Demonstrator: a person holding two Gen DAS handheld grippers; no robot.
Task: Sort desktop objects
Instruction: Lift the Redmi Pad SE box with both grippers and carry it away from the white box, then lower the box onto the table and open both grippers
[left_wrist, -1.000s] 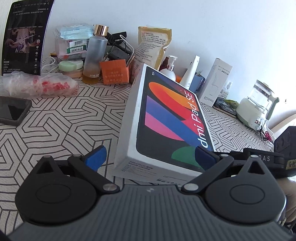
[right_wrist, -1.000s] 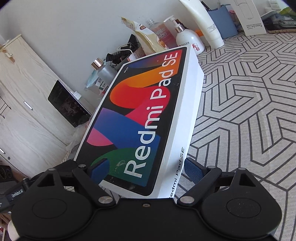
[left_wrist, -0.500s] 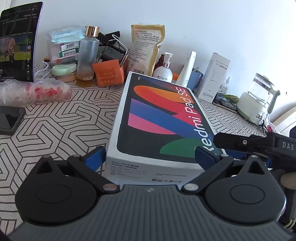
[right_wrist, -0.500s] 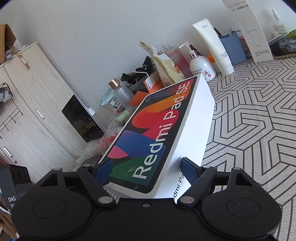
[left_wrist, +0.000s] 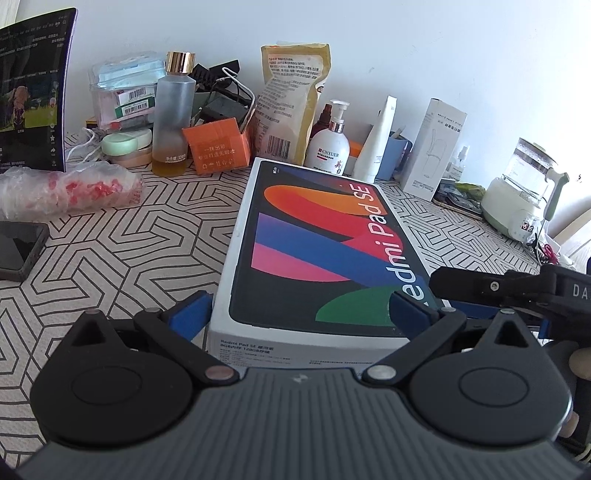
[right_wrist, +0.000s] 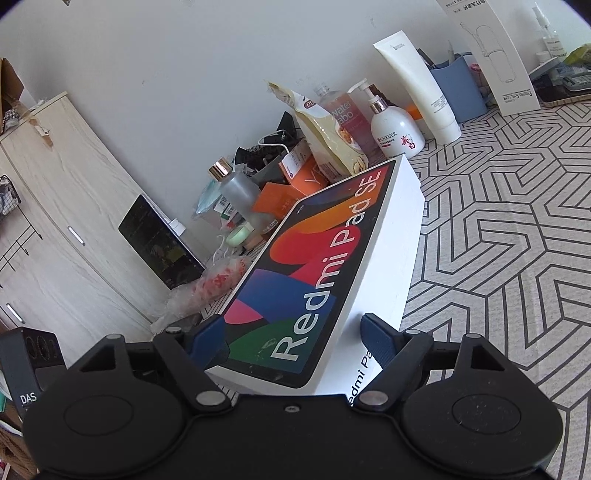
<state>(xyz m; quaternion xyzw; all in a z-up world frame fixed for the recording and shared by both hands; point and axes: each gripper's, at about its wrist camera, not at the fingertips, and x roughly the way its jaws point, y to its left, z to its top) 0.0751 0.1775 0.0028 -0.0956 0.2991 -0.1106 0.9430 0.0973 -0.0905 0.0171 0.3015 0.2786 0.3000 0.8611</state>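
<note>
A desk covered by a cloth (left_wrist: 110, 258) printed with black-and-cream hexagons fills both views. Largest on it is a white Redmi Pad SE tablet box (left_wrist: 321, 258), lying flat in the middle of the desk with its colourful lid up and its far end almost reaching the clutter along the wall. Its broad, flat shape probably explains why both tools are on it at once: one narrow grip would let it twist.

The left gripper (left_wrist: 301, 310) straddles the near short end of the box, with its blue pads spread wide at the two near corners. Whether they actually press the box cannot be told. The right gripper (right_wrist: 297, 338) comes in from the box's right near corner, one pad over the lid and the other against the long white side. Its jaws are also spread wide, and contact is unclear here too.

Behind the box, items stand pushed back against the wall, leaving the middle of the desk free: a dark tablet screen (left_wrist: 31, 92) propped upright at the far left, a tall white carton (left_wrist: 434, 144), a yellow pouch (left_wrist: 291, 99), a frosted bottle with a gold cap (left_wrist: 173, 118), a white pump bottle (left_wrist: 332, 146) and an orange box (left_wrist: 218, 146). A clear bag of red pieces (left_wrist: 70, 188) lies at the left.
</note>
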